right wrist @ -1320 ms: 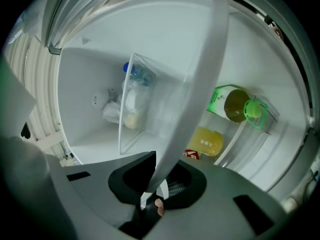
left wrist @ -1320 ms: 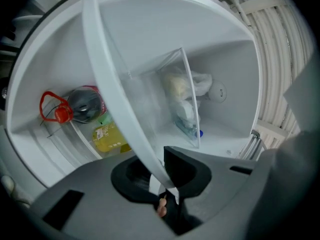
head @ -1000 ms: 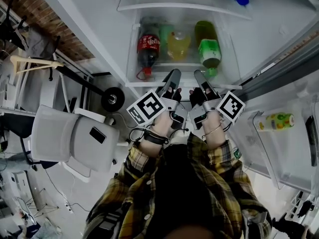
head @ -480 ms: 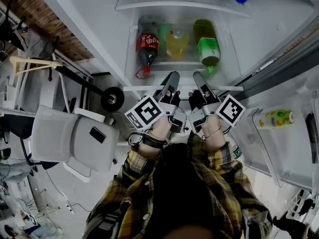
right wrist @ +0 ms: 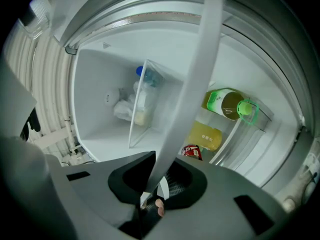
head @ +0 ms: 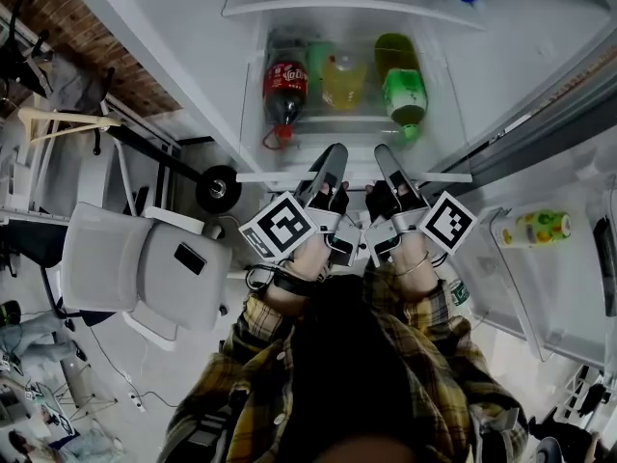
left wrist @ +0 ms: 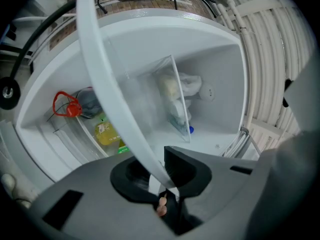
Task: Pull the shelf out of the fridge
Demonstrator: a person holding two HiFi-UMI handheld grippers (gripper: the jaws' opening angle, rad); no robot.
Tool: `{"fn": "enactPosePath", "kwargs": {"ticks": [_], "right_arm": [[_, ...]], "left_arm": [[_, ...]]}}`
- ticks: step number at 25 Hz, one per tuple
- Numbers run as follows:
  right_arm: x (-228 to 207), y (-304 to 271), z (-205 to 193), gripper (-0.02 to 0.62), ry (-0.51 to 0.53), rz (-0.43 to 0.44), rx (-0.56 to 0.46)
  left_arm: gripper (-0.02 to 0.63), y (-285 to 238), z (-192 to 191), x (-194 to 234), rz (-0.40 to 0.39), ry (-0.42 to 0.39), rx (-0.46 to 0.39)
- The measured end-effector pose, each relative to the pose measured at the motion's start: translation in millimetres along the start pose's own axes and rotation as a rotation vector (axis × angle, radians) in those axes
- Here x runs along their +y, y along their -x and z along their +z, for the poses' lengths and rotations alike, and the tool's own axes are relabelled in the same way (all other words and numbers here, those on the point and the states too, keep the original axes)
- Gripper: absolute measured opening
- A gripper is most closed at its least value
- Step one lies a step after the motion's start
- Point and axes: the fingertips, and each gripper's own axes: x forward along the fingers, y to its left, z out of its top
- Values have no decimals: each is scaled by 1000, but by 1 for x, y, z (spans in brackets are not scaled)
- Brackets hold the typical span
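A person in a yellow plaid shirt is standing at the open white fridge (head: 193, 85), holding both tools out to the clear shelf with a white front rail (head: 270, 176). The shelf is sitting level in the fridge, and its rail is running across the mouth of the opening, just in front of the person's hands.

The left gripper (head: 333, 152) is clamping the rail near its middle. In the left gripper view the white rail (left wrist: 100, 69) is passing straight between the black pads of this gripper (left wrist: 160, 176), which are pressing on it from both sides. The right gripper (head: 386, 152) is doing the same just beside it, and in the right gripper view the rail (right wrist: 200, 69) is being pinched between this gripper's (right wrist: 159, 178) pads too.

Beyond the rail, three bottles are lying side by side in a clear bin: a dark cola bottle with a red label (head: 286, 90) towards the left wall, a yellow drink bottle (head: 344, 80) in the middle and a green bottle (head: 403, 90) towards the right wall. A yellow-green bottle (head: 530, 230) is resting in the door rack on the right, and a white chair (head: 145, 268) is standing near the fridge on the left.
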Motion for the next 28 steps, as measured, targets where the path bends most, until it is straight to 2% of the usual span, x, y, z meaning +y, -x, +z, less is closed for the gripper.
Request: {"fn": "enactPosePath", "kwargs": {"ticks": [14,18,22,25,28], "right_arm": [[5,16,-9,57,-2,1,5],[6,19,-11,57,-10,0,7],[7,19,-11,57,-4,0,13],[7,19,-10,57,0,2,13],[8,20,-10,57,5,2,15]], "left_arm": [[61,15,-9,-6,-4,9,7],[61,22,-11,-2,38,6,14],[61,19,-10,-9,-3,13,5],[61,22,-12,-1,44,7,15],[61,21,-11,-5,27,8,11]]}}
